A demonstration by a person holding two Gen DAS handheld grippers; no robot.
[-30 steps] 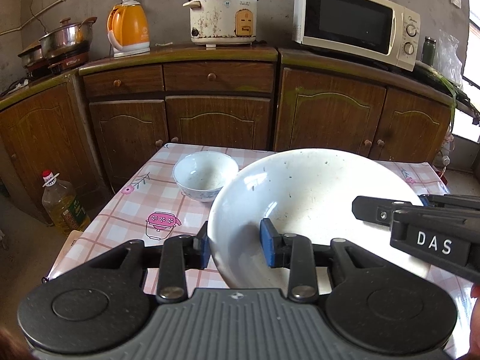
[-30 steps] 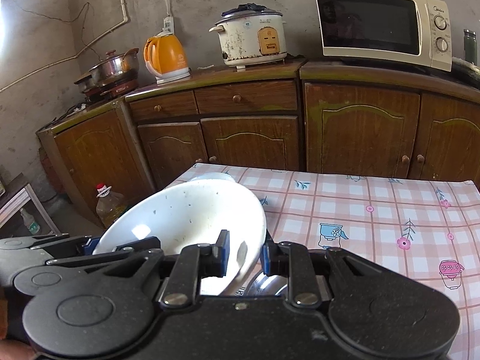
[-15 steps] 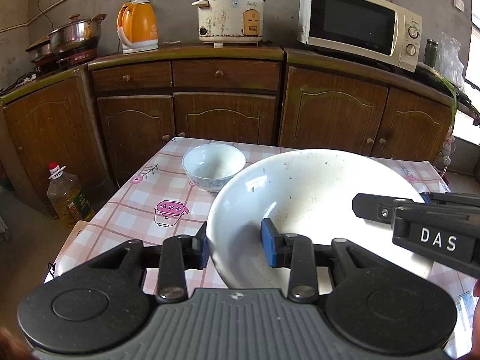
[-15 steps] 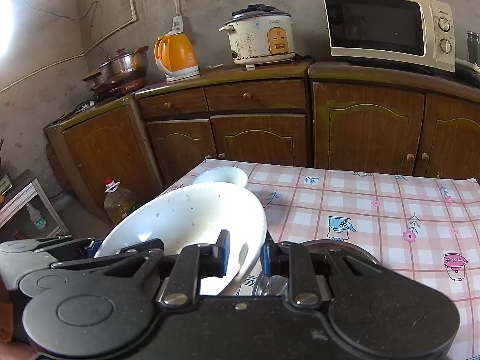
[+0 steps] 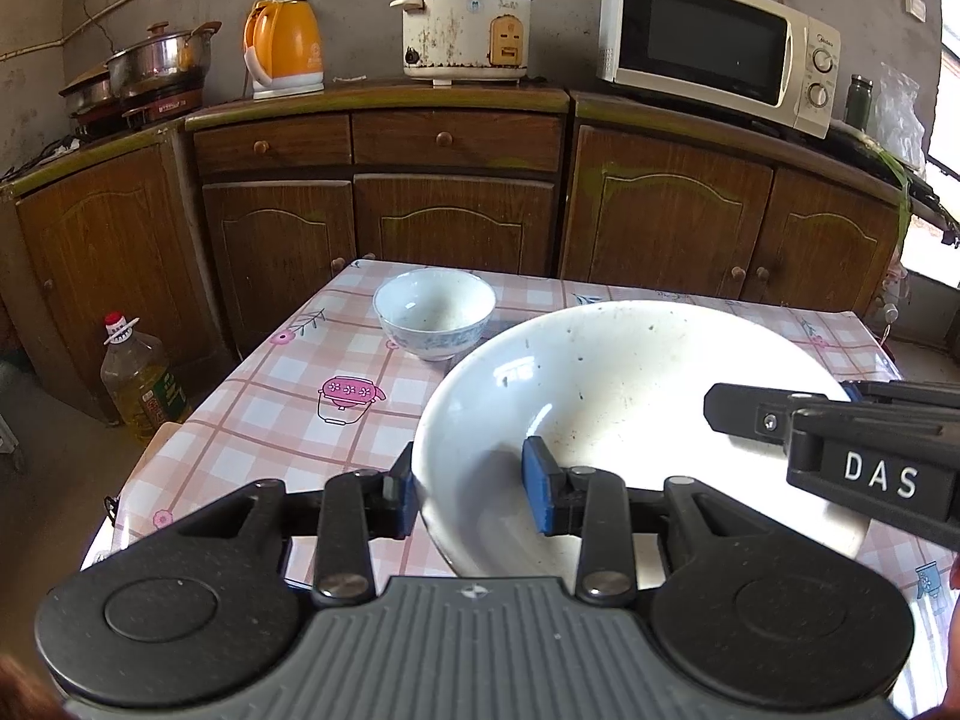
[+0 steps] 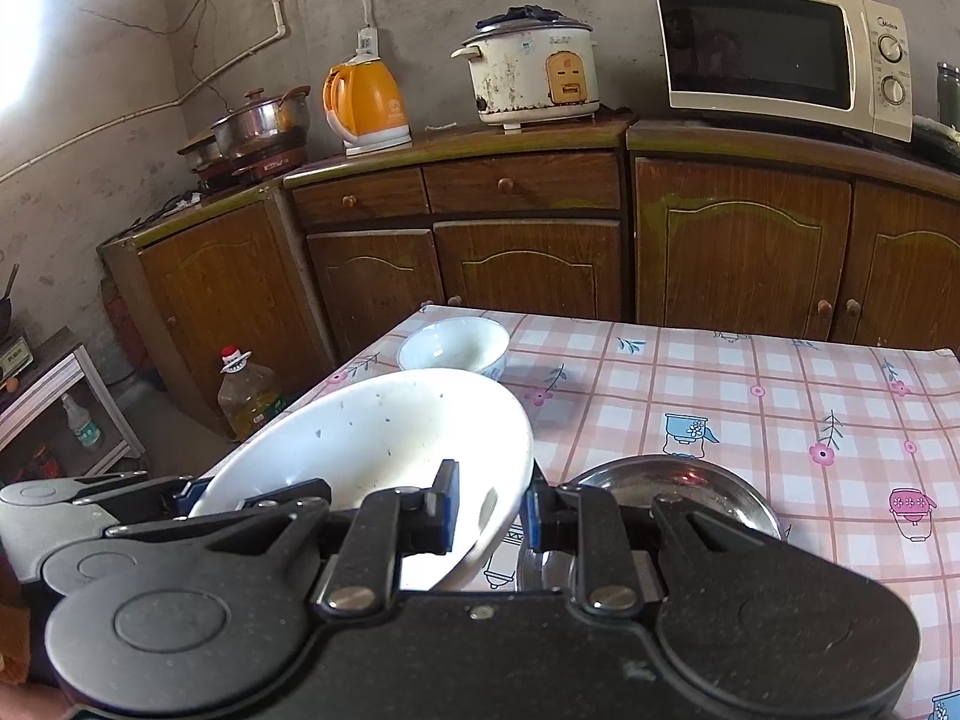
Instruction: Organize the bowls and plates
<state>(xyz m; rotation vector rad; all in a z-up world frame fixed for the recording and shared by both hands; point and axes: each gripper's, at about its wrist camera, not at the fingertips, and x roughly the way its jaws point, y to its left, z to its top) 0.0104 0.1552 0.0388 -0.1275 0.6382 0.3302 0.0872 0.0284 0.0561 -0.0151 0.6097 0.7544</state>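
Observation:
A large white bowl [image 5: 630, 396] is held above the table by both grippers. My left gripper [image 5: 471, 495] is shut on its near left rim. My right gripper [image 6: 489, 513] is shut on its right rim, and its body shows in the left wrist view [image 5: 840, 444]. The bowl also shows in the right wrist view [image 6: 366, 438]. A small white bowl [image 5: 433, 312] stands on the table's far left part, also in the right wrist view [image 6: 453, 348]. A metal bowl [image 6: 678, 489] sits on the table just under my right gripper.
The table has a pink checked cloth [image 6: 750, 408]. Wooden cabinets [image 5: 456, 204] stand behind it, carrying a kettle [image 5: 282, 45], rice cooker [image 5: 465, 24] and microwave [image 5: 720, 42]. An oil bottle [image 5: 141, 384] stands on the floor at the left.
Both grippers have lifted the large bowl up and back a little. The small bowl and the table now show farther away, and the metal bowl shows more fully.

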